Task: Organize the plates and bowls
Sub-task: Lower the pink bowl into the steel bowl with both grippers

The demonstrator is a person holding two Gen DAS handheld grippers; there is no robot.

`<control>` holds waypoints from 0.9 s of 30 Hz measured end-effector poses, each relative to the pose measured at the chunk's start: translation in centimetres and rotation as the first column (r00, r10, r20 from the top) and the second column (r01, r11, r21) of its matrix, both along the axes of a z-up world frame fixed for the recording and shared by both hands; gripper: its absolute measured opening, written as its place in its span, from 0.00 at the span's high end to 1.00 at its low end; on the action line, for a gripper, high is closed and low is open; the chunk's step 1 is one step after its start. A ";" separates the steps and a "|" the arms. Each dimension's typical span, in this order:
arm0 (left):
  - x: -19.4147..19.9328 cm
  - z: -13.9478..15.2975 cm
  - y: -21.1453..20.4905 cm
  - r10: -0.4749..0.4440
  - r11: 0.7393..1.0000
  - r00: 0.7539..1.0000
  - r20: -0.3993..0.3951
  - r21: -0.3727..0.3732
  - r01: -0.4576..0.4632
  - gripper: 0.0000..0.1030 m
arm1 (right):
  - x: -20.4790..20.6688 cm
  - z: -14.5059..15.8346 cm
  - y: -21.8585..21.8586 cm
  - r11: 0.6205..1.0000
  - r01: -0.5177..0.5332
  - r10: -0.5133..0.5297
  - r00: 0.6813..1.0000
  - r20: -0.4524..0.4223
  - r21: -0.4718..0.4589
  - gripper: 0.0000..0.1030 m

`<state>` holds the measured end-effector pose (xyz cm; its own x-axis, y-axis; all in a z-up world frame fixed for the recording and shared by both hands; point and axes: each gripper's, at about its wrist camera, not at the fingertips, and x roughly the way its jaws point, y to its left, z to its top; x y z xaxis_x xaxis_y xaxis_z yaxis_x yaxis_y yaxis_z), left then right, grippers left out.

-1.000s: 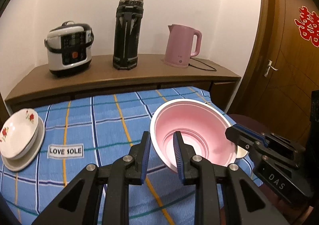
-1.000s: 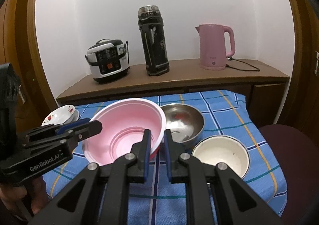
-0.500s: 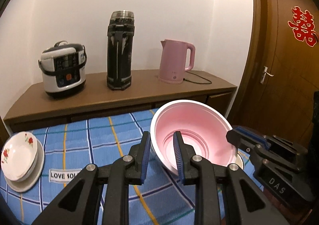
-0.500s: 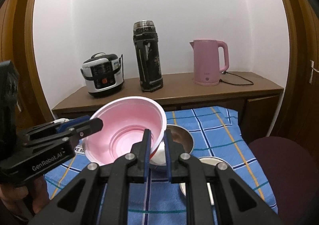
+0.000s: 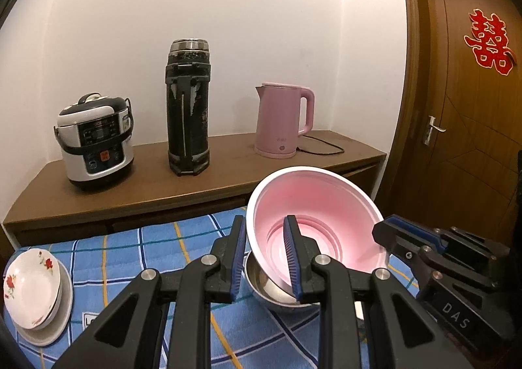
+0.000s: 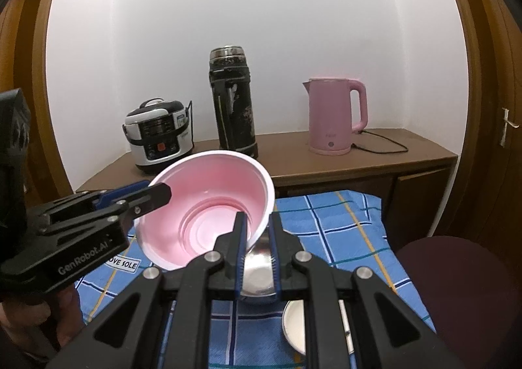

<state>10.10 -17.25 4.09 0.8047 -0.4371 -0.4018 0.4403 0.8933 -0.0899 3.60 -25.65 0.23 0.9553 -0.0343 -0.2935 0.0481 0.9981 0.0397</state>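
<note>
Both grippers hold a large pink bowl (image 5: 319,222) in the air above the blue checked tablecloth (image 5: 124,248). My left gripper (image 5: 266,254) is shut on its left rim; my right gripper (image 6: 256,251) is shut on its right rim, the bowl (image 6: 208,209) tilted toward me. Directly below it sits a steel bowl (image 5: 270,294), also seen in the right wrist view (image 6: 257,274). A white bowl (image 6: 293,323) lies nearer me on the right, partly hidden. A flowered bowl (image 5: 31,287) rests on a white plate (image 5: 62,313) at the far left.
A wooden sideboard (image 5: 156,186) behind the table carries a rice cooker (image 5: 94,140), a black thermos (image 5: 187,107) and a pink kettle (image 5: 282,119) with its cord. A wooden door (image 5: 466,107) stands at right. A dark red chair seat (image 6: 456,287) is beside the table.
Both grippers have lifted the pink bowl off the table and carried it up over the steel bowl. The views have risen with it.
</note>
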 end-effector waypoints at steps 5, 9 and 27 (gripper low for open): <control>1.2 0.0 -0.7 -0.016 1.000 1.000 0.003 0.001 0.016 0.75 | 1.2 -0.1 -0.7 1.000 0.012 -0.012 1.000 -0.022 0.005 0.86; 2.3 -0.3 -1.1 -0.031 1.000 0.999 -0.012 0.002 0.031 0.75 | 2.0 -0.6 -1.3 1.000 0.022 -0.022 0.999 -0.048 0.014 0.86; 5.5 -3.3 -1.8 -0.122 0.991 0.992 -0.039 -0.053 0.120 0.75 | 4.5 -2.5 -2.2 0.997 0.081 -0.079 0.989 -0.128 0.012 0.86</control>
<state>15.61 -19.02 0.82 0.7277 -0.5505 -0.4091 0.5396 0.8277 -0.1540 8.15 -27.89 -2.23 0.9046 -0.1027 -0.4136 0.1332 0.9900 0.0457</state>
